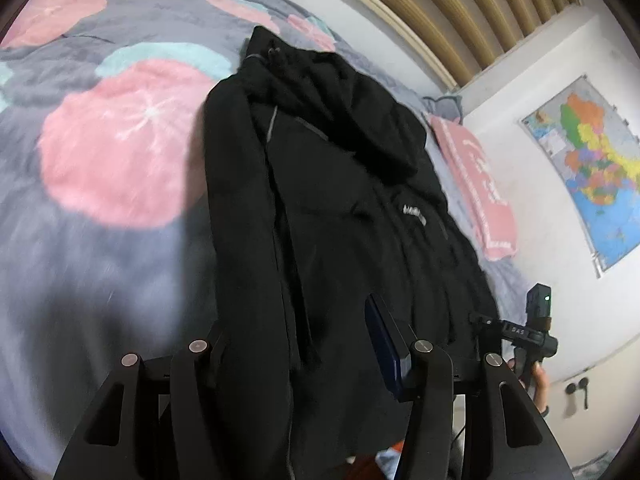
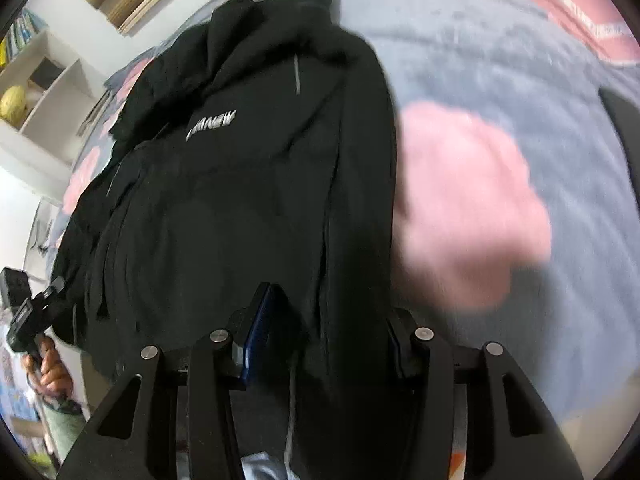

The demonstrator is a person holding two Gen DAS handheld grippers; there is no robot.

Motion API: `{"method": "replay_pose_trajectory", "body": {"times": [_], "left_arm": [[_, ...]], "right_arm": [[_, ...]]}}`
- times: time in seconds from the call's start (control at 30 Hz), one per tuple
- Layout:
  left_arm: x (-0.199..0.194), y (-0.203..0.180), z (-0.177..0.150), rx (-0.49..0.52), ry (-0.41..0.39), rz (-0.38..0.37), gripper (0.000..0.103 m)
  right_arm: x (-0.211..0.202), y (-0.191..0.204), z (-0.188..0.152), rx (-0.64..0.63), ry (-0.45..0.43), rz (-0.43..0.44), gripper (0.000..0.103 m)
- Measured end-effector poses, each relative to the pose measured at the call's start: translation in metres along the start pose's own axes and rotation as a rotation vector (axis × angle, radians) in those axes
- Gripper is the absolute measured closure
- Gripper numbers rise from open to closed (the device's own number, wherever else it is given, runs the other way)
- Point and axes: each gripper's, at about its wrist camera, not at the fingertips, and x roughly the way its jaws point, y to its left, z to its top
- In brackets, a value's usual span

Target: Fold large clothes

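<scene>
A black hooded jacket (image 1: 340,200) (image 2: 240,200) lies lengthwise on the bed, hood at the far end, with a white logo on its chest. In the left wrist view my left gripper (image 1: 300,332) has the jacket's near hem bunched between its jaws and is shut on the thick fabric. One blue pad (image 1: 384,344) shows; the other is buried in cloth. In the right wrist view my right gripper (image 2: 326,320) holds the same hem further along, fabric packed between its blue pads (image 2: 260,332). Each view shows the other gripper (image 1: 486,322) (image 2: 56,284) at the jacket's side edge.
The bed carries a grey blanket (image 1: 100,260) (image 2: 480,80) with pink flower patches. A pink pillow (image 1: 480,184) lies beside the jacket near a wall map (image 1: 592,168). Behind the bed is a slatted wooden headboard (image 1: 460,8). White shelves (image 2: 48,92) stand to one side. A hand (image 2: 44,372) grips the left tool.
</scene>
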Motion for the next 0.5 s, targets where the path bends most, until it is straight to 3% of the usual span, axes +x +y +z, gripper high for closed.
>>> {"method": "replay_pose_trajectory", "body": {"times": [0.1,0.23,0.3,0.37,0.43,0.5], "left_arm": [[-0.009,-0.003,-0.014,-0.002,-0.002,-0.014,0.048],[-0.024,-0.010,-0.023,-0.040,-0.044,-0.186,0.047],[-0.020,-0.009,-0.021,-0.064,-0.047,-0.193,0.047],[-0.009,-0.005,-0.021,-0.074,-0.037,-0.151,0.047],[0.006,0.000,-0.026,-0.075,-0.009,-0.015,0.048],[0.008,0.001,-0.031,-0.058,-0.021,0.054,0.057]], "right_arm": [[-0.012,0.004,-0.018,-0.044,0.018,0.051,0.049],[-0.021,0.016,-0.030,-0.077,0.002,0.118,0.049],[-0.012,0.020,-0.026,-0.075,0.006,0.112,0.049],[0.000,0.018,-0.023,-0.046,0.007,0.122,0.049],[0.003,0.016,-0.026,-0.034,0.010,0.102,0.049],[0.000,0.018,-0.028,-0.031,-0.008,0.088,0.052]]}}
